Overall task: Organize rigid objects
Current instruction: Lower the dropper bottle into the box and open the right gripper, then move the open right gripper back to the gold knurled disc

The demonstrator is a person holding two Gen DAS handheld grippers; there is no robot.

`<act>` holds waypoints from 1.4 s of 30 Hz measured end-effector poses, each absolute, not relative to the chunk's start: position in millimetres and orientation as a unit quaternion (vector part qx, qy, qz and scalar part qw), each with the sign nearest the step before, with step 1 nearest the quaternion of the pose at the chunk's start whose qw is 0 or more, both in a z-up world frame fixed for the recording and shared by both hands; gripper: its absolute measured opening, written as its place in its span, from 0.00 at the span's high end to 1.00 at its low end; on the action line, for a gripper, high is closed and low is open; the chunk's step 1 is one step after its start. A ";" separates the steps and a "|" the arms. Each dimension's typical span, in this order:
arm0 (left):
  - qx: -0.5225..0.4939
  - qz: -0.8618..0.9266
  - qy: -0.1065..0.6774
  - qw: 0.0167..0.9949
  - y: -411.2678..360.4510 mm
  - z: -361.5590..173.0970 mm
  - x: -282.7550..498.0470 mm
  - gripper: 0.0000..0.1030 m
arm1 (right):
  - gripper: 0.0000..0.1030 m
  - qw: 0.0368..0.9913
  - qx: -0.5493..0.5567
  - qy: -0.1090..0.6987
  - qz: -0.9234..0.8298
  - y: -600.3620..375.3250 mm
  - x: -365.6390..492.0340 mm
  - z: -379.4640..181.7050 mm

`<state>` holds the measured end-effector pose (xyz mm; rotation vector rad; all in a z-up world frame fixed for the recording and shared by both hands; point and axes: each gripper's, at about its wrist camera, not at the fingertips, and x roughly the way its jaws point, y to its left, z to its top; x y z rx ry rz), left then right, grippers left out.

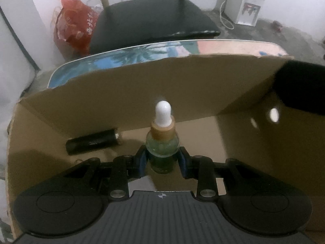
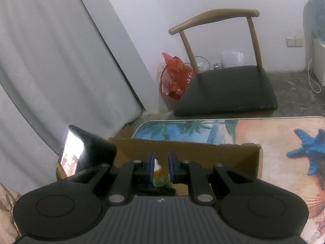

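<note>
A cardboard box [image 1: 142,85] stands open on the table. Inside it my left gripper [image 1: 162,159] is shut on a green glass dropper bottle [image 1: 162,140] with a tan collar and white rubber bulb, held upright just above the box floor. A black cylinder [image 1: 93,141] lies on the floor at the back left of the box. My right gripper [image 2: 160,162] hovers over the near rim of the box [image 2: 203,154], its blue pads close together with nothing between them. The dropper bottle [image 2: 160,178] shows below and beyond those pads.
The table [image 2: 264,130] has a printed beach scene with a blue starfish. Behind it stand a black-seated chair [image 2: 227,87], a red bag [image 2: 174,77] and a white dispenser [image 1: 245,8]. A grey curtain [image 2: 50,61] hangs at the left.
</note>
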<state>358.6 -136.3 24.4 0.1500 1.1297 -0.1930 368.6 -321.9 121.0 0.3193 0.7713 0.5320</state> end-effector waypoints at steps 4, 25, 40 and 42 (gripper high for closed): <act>0.075 -0.091 0.535 0.836 -133.7 25.2 358.8 0.68 | 0.84 0.883 0.147 0.366 0.256 -320.9 362.1 123.6; 0.000 -0.097 0.464 0.880 -97.4 117.4 305.1 0.27 | 0.83 0.904 0.190 0.280 0.263 -354.2 286.6 174.2; -0.019 -0.137 0.277 0.951 -9.9 166.7 121.2 0.00 | 0.53 0.902 0.231 0.196 0.306 -363.8 143.0 156.2; -0.026 -0.133 0.277 0.951 -1.3 148.8 106.2 0.00 | 0.51 0.904 0.220 0.208 0.302 -351.3 136.9 144.7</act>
